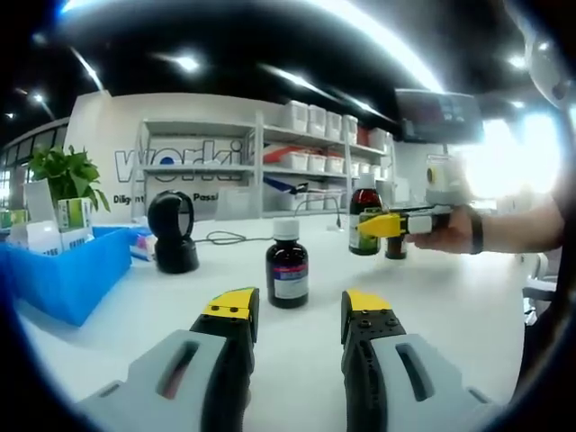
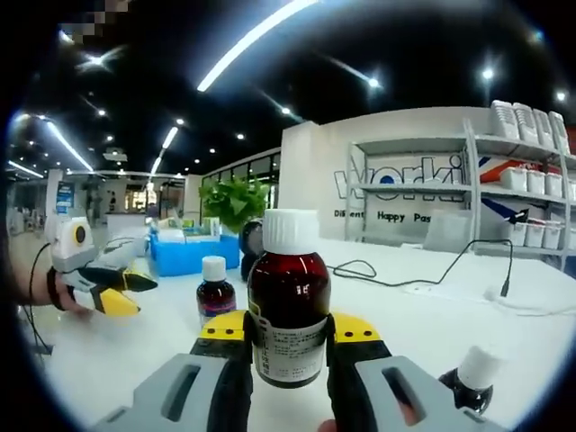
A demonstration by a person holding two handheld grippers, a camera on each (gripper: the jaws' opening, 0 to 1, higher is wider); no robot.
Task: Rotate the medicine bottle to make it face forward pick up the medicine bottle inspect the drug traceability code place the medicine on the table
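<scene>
In the left gripper view a brown medicine bottle (image 1: 287, 266) with a white cap and a purple-and-white label stands on the white table (image 1: 450, 306), just ahead of my open left gripper (image 1: 299, 310), whose jaws hold nothing. Farther right, my right gripper (image 1: 378, 225) is shut on a larger brown bottle (image 1: 364, 205). In the right gripper view that larger bottle (image 2: 288, 306) stands upright between the jaws of the right gripper (image 2: 290, 331), its printed label facing the camera. The small bottle (image 2: 214, 293) stands behind it to the left. The left gripper (image 2: 126, 292) comes in from the left.
A black scanner (image 1: 171, 232) on a stand sits at the back left, beside a blue bin (image 1: 72, 270) and a green plant (image 1: 67, 175). Another small dark bottle (image 1: 396, 245) stands by the right gripper; its white cap (image 2: 477, 367) appears low right. Shelves (image 1: 297, 144) line the back wall.
</scene>
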